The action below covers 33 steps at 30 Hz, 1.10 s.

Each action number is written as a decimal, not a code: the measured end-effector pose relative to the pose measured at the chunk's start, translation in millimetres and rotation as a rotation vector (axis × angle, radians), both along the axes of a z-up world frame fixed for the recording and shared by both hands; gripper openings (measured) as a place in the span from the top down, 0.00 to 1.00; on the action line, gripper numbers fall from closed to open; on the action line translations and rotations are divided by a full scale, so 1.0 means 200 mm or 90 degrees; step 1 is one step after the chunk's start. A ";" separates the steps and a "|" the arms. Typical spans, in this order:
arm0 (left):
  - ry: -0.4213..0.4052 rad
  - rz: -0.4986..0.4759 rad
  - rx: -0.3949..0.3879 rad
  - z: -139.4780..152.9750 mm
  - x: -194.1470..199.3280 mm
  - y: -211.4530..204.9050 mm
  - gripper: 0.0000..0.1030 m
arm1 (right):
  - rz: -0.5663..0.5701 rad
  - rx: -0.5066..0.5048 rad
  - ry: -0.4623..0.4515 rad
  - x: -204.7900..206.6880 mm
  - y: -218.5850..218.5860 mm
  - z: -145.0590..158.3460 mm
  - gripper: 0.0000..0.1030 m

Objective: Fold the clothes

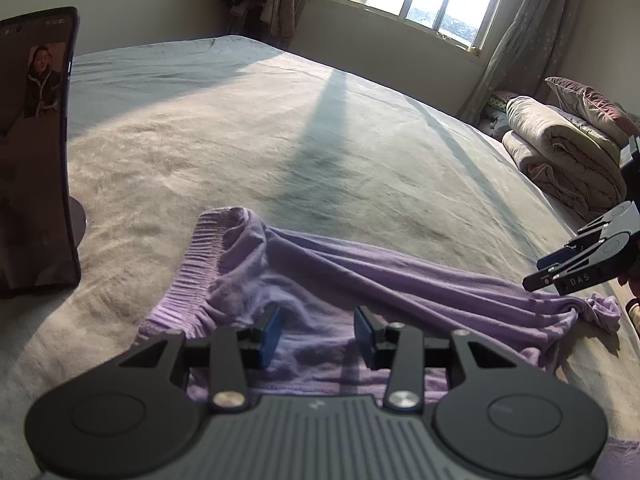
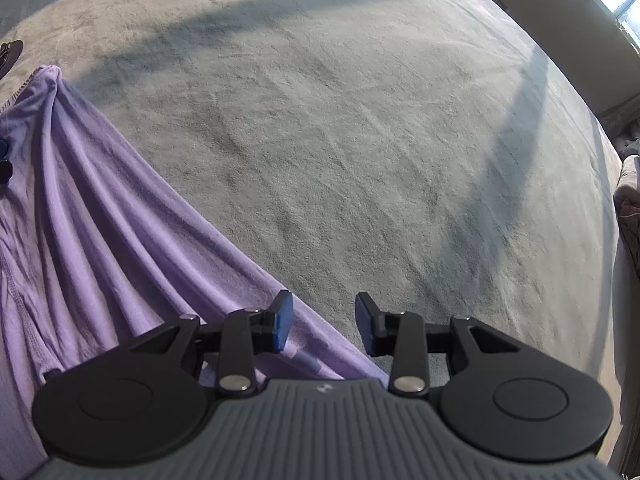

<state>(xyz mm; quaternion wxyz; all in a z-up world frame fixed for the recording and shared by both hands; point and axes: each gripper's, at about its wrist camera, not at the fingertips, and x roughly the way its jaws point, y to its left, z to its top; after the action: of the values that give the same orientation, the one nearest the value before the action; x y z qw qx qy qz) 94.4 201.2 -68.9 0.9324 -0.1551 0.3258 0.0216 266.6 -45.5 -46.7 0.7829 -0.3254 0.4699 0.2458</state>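
Purple trousers (image 1: 320, 272) unfolded on bed (image 1: 280, 128) (rumpled) | left tool (image 1: 318, 334), right tool (image 2: 324, 326) agape, empty | folding pending

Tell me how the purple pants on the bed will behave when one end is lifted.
The purple pants will probably go limp and drape: the fabric already lies in long soft folds. They look thin, so likely light for their size. The ribbed waistband seems thicker and may hang heavier, while the plush bed cover could drag on them slightly.
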 end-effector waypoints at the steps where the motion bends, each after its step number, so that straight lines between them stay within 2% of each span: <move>1: 0.000 0.001 -0.002 0.00 0.00 0.00 0.60 | 0.000 -0.005 0.010 0.00 -0.01 -0.01 0.60; 5: 0.006 0.004 -0.004 0.00 0.01 0.00 0.60 | -0.011 -0.015 0.028 -0.01 -0.03 -0.08 0.62; 7: 0.008 0.004 -0.004 0.00 0.01 0.00 0.60 | -0.016 0.000 0.036 0.00 -0.03 -0.09 0.77; 8: 0.009 0.004 -0.004 0.00 0.01 0.00 0.60 | -0.014 0.005 0.042 0.00 -0.02 -0.09 0.94; 9: 0.010 0.004 -0.003 0.00 0.01 0.00 0.59 | -0.010 0.005 0.043 -0.01 -0.01 -0.09 0.99; 13: 0.011 0.005 -0.002 -0.01 0.02 0.00 0.59 | 0.016 -0.034 -0.008 -0.02 0.05 -0.08 1.00; 20: 0.011 0.009 -0.007 -0.01 0.03 0.00 0.59 | -0.020 -0.034 -0.124 0.07 0.14 0.01 1.00; 24: 0.011 0.010 -0.004 -0.01 0.03 0.00 0.59 | -0.055 -0.033 -0.187 0.11 0.16 0.01 1.00; 31: 0.013 0.010 0.010 -0.01 0.03 -0.02 0.58 | -0.114 -0.013 -0.173 0.15 0.15 -0.15 1.00; 32: 0.012 0.009 0.014 -0.01 0.03 -0.02 0.58 | -0.122 -0.003 -0.176 0.14 0.14 -0.16 0.97; 33: 0.012 0.007 0.019 -0.01 0.03 -0.03 0.58 | -0.131 0.013 -0.175 0.14 0.12 -0.15 0.88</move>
<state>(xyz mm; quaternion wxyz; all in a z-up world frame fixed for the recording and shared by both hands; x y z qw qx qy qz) 101.3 195.9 -70.7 0.9314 -0.1429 0.3332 0.0331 295.1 -21.4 -76.3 0.8640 -0.2982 0.3868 0.1223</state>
